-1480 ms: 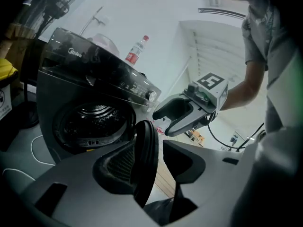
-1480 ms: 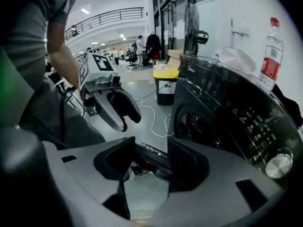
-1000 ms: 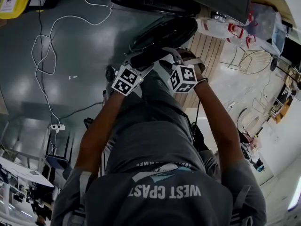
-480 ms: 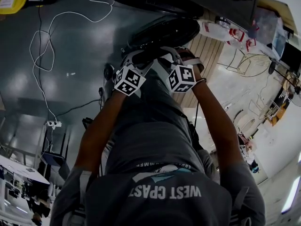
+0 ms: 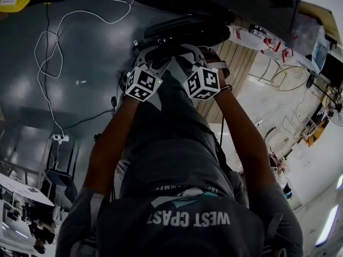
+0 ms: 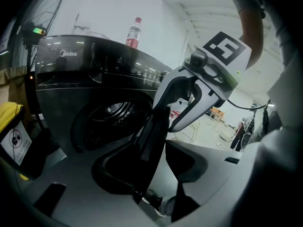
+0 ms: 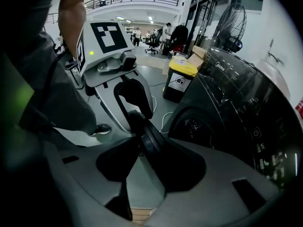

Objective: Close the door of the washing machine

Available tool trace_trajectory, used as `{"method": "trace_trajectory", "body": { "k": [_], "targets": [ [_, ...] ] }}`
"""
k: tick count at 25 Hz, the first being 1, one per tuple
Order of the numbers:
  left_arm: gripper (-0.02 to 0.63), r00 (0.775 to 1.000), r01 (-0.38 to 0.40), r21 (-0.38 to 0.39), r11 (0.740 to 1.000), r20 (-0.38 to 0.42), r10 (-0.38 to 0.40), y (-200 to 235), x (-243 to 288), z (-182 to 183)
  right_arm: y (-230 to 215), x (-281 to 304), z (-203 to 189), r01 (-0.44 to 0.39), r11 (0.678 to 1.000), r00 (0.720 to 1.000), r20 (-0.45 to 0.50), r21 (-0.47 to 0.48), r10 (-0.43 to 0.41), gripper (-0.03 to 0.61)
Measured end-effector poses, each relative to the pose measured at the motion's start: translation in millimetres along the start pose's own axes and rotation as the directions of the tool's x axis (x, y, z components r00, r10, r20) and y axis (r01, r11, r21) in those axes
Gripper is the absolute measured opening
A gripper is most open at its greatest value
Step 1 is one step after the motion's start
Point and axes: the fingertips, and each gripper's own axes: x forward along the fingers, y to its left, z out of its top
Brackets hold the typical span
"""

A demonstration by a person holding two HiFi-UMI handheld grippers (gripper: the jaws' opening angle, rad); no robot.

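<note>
There was one washer [image 6: 94, 79] with one door [image 6: 151, 141], and two grippers worked on it. One bottle [image 6: 134, 32] stood on the washer, one yellow bin [image 7: 180, 82] and one fan [image 7: 232, 27] stood by it, and one white cable [image 5: 53, 47] lay on the floor. The door stood swung out from the front, leaving the drum opening [image 6: 111, 119] uncovered. It was edge-on to both gripper views, and its rim ran away from each camera along the fingers, pointing out from the washer toward the person. The left gripper [image 6: 154, 160] had that rim between its wide fingers [image 6: 113, 174], with a light gap on one side. The right gripper [image 7: 149, 160], facing it across the door, also straddled the rim. Both sets of fingers had just been closing, the right most recently, and neither plainly pressed.
</note>
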Motion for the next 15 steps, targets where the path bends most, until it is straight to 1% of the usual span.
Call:
{"method": "trace_trajectory", "body": {
  "k": [4,8,15],
  "targets": [
    [0.22,0.999,-0.042,-0.008,0.999,0.006,0.042,18,3,6,-15,6,7,0.027,1.0,1.0,0.008,0.015,-0.028,0.184],
    [0.221,0.996,-0.09,-0.01,0.996,0.015,0.09,39,5,14,-34,14,16,0.077,0.996,0.997,0.008,0.048,-0.077,0.179],
    [0.221,0.987,-0.161,0.053,0.986,0.028,0.159,68,13,31,-63,22,22,0.163,0.983,0.986,0.009,0.082,-0.165,0.176]
  ]
}}
